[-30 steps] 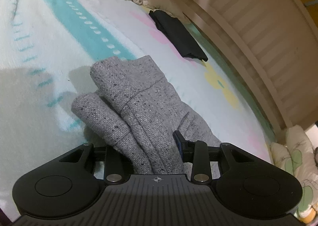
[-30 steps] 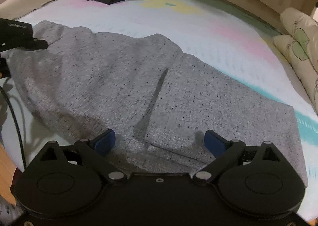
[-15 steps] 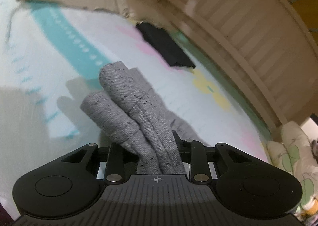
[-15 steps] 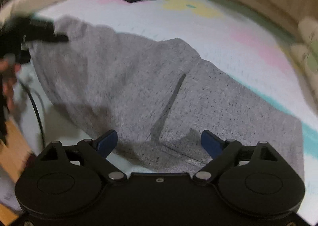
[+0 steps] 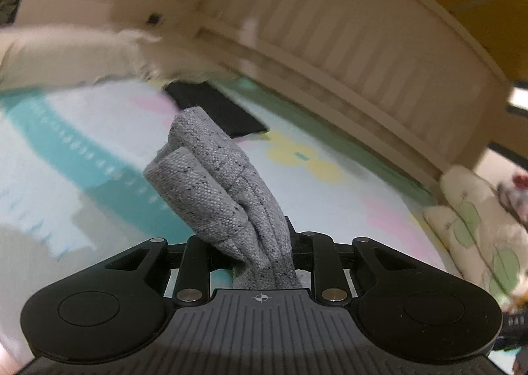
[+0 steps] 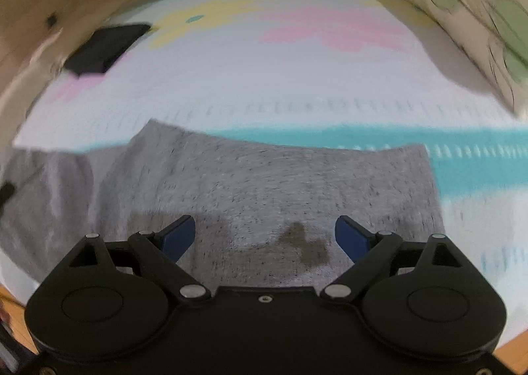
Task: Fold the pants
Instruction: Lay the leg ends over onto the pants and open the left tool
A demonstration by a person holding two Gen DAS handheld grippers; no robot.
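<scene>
The grey speckled pants [image 6: 257, 183] lie spread on the patterned bed sheet [image 6: 250, 78]. My left gripper [image 5: 260, 243] is shut on the bunched leg ends of the pants [image 5: 217, 183] and holds them lifted above the sheet. My right gripper [image 6: 264, 236] is open and empty, hovering just above the wide waist part of the pants near the bed's front edge. Its blue fingertips [image 6: 180, 234] stand apart over the fabric.
A folded black garment [image 6: 105, 46] lies at the far side of the bed, also in the left wrist view [image 5: 217, 111]. A slatted wooden bed rail [image 5: 346, 55] runs behind. Pillows [image 5: 478, 210] sit at the right; a beige pillow [image 5: 66, 51] at the left.
My left gripper has lifted the bunched leg ends higher and tilted up. My right gripper has swung right over the waist part; both views are motion-blurred.
</scene>
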